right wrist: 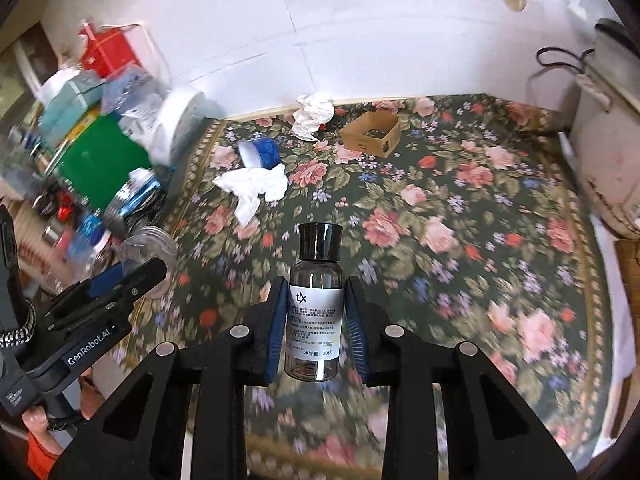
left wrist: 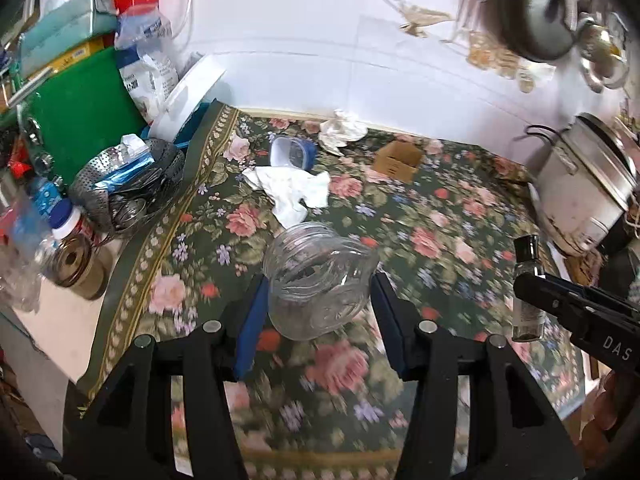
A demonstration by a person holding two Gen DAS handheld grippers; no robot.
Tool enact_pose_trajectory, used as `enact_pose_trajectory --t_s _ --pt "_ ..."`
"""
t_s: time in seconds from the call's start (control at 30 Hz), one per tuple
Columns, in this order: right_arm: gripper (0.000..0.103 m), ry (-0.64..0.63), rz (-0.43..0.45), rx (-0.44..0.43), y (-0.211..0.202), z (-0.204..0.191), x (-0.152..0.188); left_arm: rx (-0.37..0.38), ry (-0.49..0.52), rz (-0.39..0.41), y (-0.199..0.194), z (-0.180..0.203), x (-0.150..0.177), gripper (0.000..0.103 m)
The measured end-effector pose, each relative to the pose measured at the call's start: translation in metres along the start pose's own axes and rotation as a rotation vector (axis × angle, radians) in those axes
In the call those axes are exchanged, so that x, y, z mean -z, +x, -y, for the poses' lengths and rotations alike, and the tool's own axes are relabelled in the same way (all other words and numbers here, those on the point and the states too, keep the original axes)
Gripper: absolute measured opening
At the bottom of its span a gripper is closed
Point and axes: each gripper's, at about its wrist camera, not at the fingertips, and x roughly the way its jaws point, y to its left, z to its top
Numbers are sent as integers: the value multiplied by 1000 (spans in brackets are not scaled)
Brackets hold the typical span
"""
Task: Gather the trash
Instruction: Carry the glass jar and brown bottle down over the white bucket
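My left gripper (left wrist: 318, 292) is shut on a clear plastic jar (left wrist: 316, 280), open mouth pointing away, held above the floral tablecloth (left wrist: 440, 216). My right gripper (right wrist: 316, 312) is shut on a small clear bottle (right wrist: 316, 312) with a black cap and white label; it also shows in the left wrist view (left wrist: 528, 288). On the cloth lie a white crumpled tissue (left wrist: 296, 192), a second crumpled tissue (left wrist: 340, 132) by the wall, a blue-and-clear plastic cup (left wrist: 290, 152) on its side, and a small brown cardboard box (left wrist: 398, 160).
Clutter fills the left side: a green board (left wrist: 84, 116), a metal strainer (left wrist: 128, 184) with a blue packet, bottles and boxes. A white rice cooker (left wrist: 588, 184) stands at the right. The white wall (left wrist: 320, 40) backs the table.
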Motion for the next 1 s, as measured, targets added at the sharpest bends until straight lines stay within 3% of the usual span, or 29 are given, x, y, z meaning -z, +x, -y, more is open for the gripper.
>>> enact_pose_trajectory --t_s 0.23,0.4,0.7,1.0 --pt "26 7 51 -10 -49 -11 37 47 74 55 -58 19 27 51" --pt "26 39 78 24 -68 -27 72 129 111 37 -77 14 58 51" --pt "26 159 13 64 -72 -58 171 175 215 -105 -102 -15 163 51" --pt "26 272 -100 100 -55 -53 257 212 249 -302 -64 -11 254 51"
